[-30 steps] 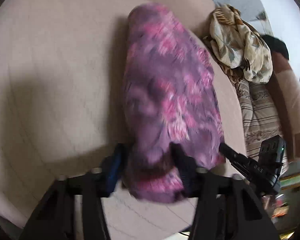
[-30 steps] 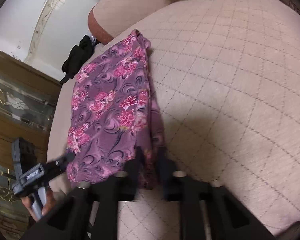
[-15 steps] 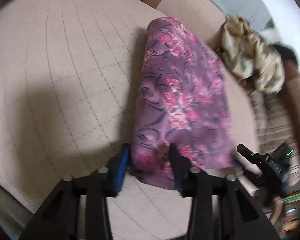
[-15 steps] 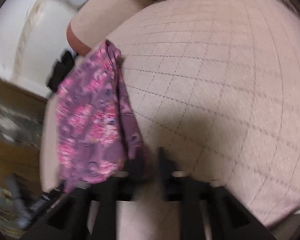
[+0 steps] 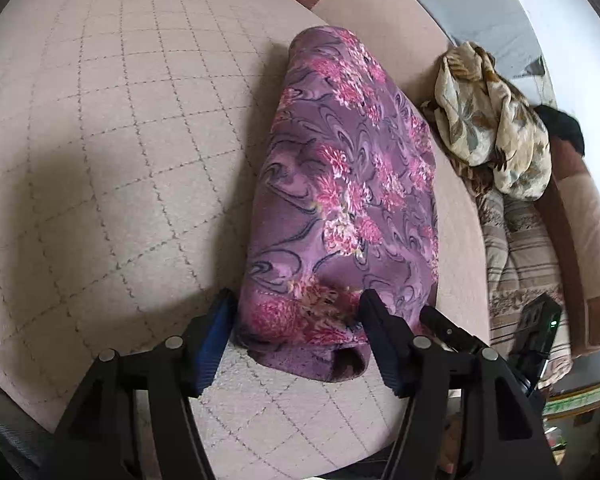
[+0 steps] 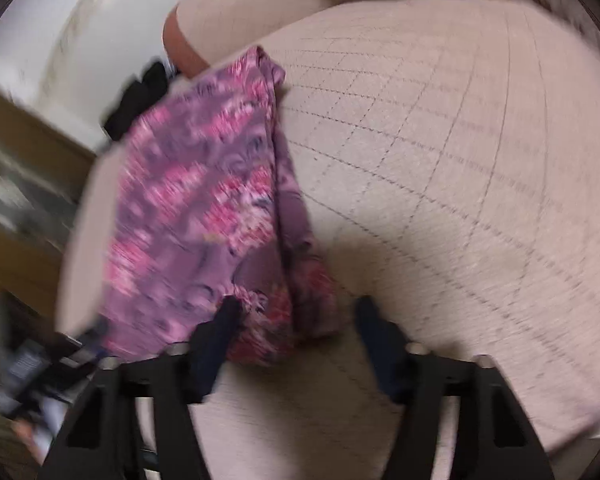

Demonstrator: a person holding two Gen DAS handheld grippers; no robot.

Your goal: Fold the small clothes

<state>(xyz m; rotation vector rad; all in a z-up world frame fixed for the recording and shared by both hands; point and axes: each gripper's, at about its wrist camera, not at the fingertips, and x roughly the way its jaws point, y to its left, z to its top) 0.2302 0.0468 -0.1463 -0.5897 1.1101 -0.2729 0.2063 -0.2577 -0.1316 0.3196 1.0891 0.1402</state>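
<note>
Item: purple floral garment (image 5: 340,208), folded in a long strip along the quilted cushion's (image 5: 120,140) right edge, near end between both tools.
Left gripper (image 5: 296,320): jaws opening, straddling the hem; let it drop flat.
Right gripper (image 6: 296,320): jaws closing, cloth by its left finger only; view blurred. Both tilt steeply down.

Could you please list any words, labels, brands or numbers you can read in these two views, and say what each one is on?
No text can be read in either view.
The purple floral cloth and the quilted cushion carry only patterns.
The black device with a green light shows no legible marking.
The right wrist view is too blurred to read anything.
</note>
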